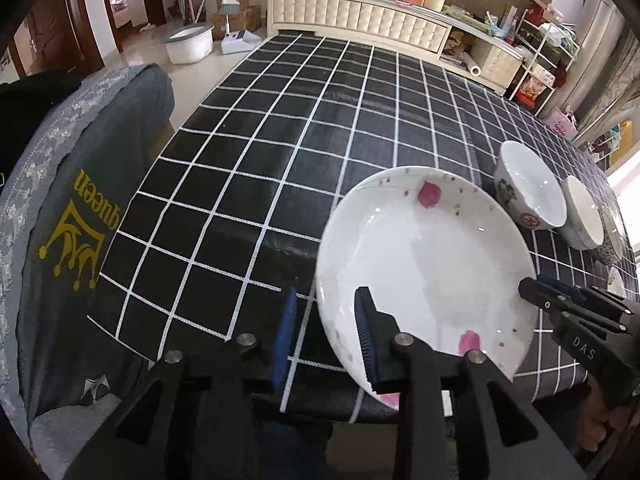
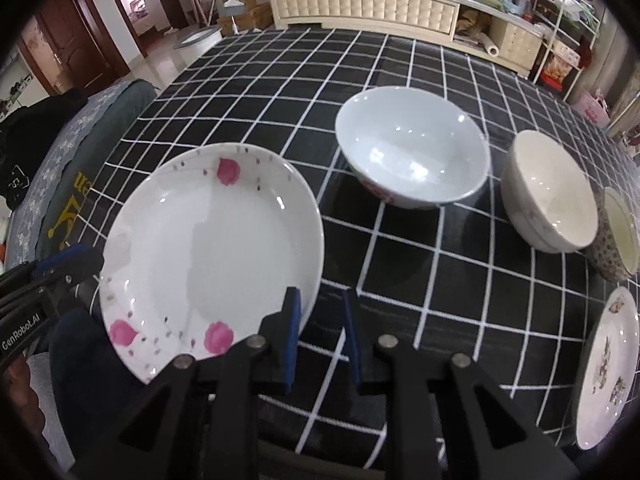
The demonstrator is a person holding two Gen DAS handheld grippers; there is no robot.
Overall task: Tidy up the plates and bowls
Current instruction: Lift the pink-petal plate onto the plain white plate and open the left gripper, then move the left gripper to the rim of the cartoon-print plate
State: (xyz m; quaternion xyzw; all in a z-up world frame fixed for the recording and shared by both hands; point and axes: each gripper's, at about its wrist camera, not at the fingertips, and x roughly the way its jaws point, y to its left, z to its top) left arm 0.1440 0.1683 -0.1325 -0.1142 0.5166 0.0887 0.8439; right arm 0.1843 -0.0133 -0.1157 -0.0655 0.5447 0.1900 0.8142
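The white plate with pink flowers point(image 1: 424, 276) sits at the near edge of the checked tablecloth point(image 1: 260, 152), its rim between both pairs of fingers. The left gripper point(image 1: 326, 336) straddles that rim, jaws narrow, pads apparently clear of it. The right gripper point(image 2: 320, 336) straddles the opposite rim; I cannot tell whether it pinches. Beyond its fingers stand a white bowl point(image 2: 412, 148) and a cream bowl point(image 2: 550, 192)

Left gripper point(image 1: 326, 312) and right gripper point(image 2: 320, 312), both angled steeply downward, jaws narrowly parted, pads gripping nothing.
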